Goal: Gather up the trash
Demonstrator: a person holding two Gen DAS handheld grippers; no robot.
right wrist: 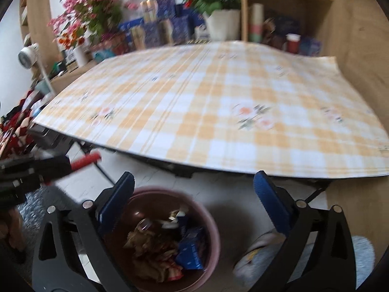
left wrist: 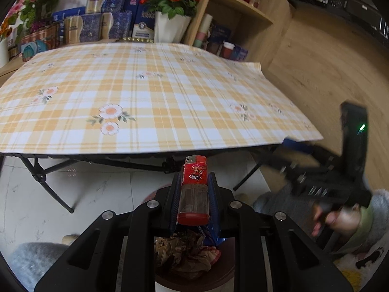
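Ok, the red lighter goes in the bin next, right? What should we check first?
1. Left gripper is shut on the red lighter, pinched between the blue pads: ok.
2. Lighter is over the trash bin; crumpled trash shows right below it in the left wrist view: ok, as far as that view tells.
3. Bin has room: the crumpled paper and blue wrapper sit below the rim: ok.
4. Right gripper is open and holds nothing: ok.
5. Right gripper is out of the drop path: cannot tell, it hangs close above the bin.
6. More trash on the checked tablecloth: none seen.
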